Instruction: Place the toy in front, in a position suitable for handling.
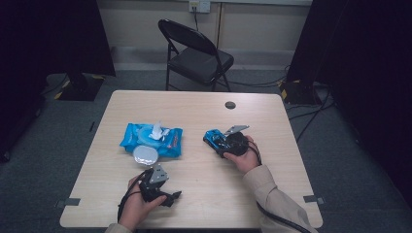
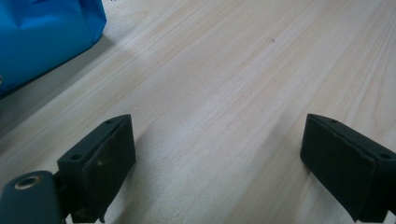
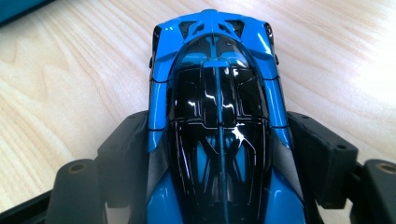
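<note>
Blue toy car (image 3: 217, 116) clamped between right gripper (image 3: 219, 154) fingers (image 3: 322, 158).

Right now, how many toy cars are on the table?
1. The blue toy car sits right of the table's centre, between the right gripper's jaws. Another could be hidden behind the wipes pack, though that seems unlikely.

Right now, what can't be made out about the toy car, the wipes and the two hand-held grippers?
- Toy car: its rear end is cut off by the bottom edge of the right gripper view; in the high view the right hand-held gripper hides most of it.
- Wipes pack: print too small in the high view; cut off by the left gripper view's edge.
- Left hand-held gripper: its body lies below the frame.
</note>
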`<state>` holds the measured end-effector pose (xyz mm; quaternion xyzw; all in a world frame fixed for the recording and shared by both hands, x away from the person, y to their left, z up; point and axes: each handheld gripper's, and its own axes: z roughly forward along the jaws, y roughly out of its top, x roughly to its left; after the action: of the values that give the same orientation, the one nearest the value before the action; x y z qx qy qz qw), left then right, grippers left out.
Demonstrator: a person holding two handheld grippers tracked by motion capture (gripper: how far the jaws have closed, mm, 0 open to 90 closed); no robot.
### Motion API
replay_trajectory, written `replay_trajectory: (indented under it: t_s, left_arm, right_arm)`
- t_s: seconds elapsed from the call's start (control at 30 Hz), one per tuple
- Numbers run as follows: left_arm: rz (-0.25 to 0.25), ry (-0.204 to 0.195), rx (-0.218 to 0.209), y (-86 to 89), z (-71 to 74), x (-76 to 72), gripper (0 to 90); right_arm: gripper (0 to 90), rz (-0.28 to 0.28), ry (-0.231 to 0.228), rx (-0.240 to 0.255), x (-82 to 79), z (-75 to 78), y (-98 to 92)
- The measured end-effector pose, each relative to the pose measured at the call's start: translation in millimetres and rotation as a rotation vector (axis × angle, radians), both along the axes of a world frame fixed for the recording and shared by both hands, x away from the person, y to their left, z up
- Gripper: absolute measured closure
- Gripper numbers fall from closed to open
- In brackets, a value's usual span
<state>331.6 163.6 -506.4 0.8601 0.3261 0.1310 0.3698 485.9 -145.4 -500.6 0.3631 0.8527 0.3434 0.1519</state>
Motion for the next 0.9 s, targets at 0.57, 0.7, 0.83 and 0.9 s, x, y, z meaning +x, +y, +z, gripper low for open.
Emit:
replay_trajectory:
  t_s: [0.57,0.7,0.83,0.9]
  left_arm:
    - [-0.001,0.0,0.001,0.1,0.1,0.1,9.6]
    - [0.0,0.001,0.0,0.0,0.0,0.1,9.6]
    - [0.0,0.001,0.0,0.0,0.0,0.1,9.6]
    - [0.0,0.001,0.0,0.0,0.0,0.1,9.6]
  right_arm:
    - [27.7,-0.016,-0.002,0.04,-8.2,5.9,-15.7]
    - [27.6,-0.009,-0.016,0.054,-10.6,10.4,-18.6]
    - [27.7,0.017,-0.023,0.049,-17.5,16.9,-20.8]
    - [27.6,0.032,-0.023,0.054,-24.0,20.7,-22.5]
